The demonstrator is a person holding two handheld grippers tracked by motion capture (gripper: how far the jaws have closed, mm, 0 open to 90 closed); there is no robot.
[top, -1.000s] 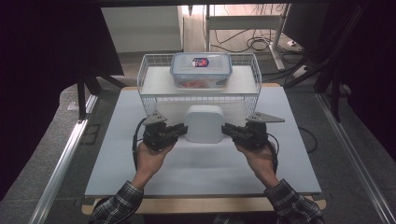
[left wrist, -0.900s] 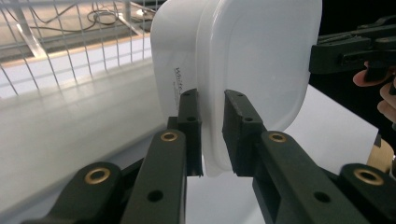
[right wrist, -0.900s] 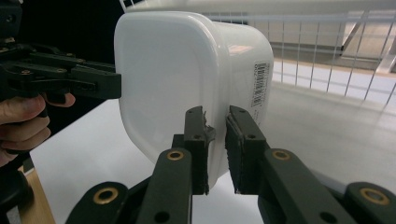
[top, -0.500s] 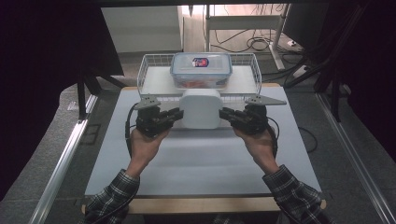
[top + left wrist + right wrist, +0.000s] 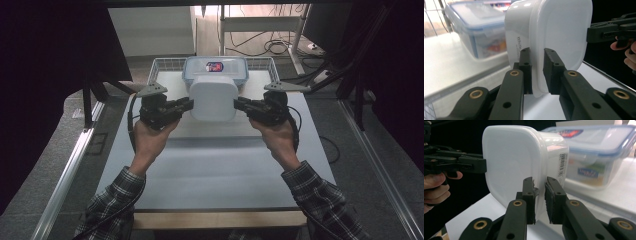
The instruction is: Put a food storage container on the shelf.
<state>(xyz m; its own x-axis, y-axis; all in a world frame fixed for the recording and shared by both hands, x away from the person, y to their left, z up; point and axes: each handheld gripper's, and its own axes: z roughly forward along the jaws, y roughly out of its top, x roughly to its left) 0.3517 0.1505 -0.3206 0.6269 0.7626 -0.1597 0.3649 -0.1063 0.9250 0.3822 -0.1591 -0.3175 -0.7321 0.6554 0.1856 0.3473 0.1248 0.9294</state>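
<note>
White tub (image 5: 213, 97) held level (lid (image 5: 564, 35) up), both tools.

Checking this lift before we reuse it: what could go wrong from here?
1. Both jaws pinch only the thin rim of the white container, left gripper and right gripper on opposite sides; it may slip or tilt.
2. The clear lidded box in the wire basket sits right behind; the container could knock it.

A tub (image 5: 213, 97) is held above the counter (image 5: 215, 165), between the left claw (image 5: 186, 105) at its left edge and the right claw (image 5: 240, 105) at its right edge. Behind it, a lidded box (image 5: 215, 67) is set on a wire rack (image 5: 161, 64) at the counter's far end.
</note>
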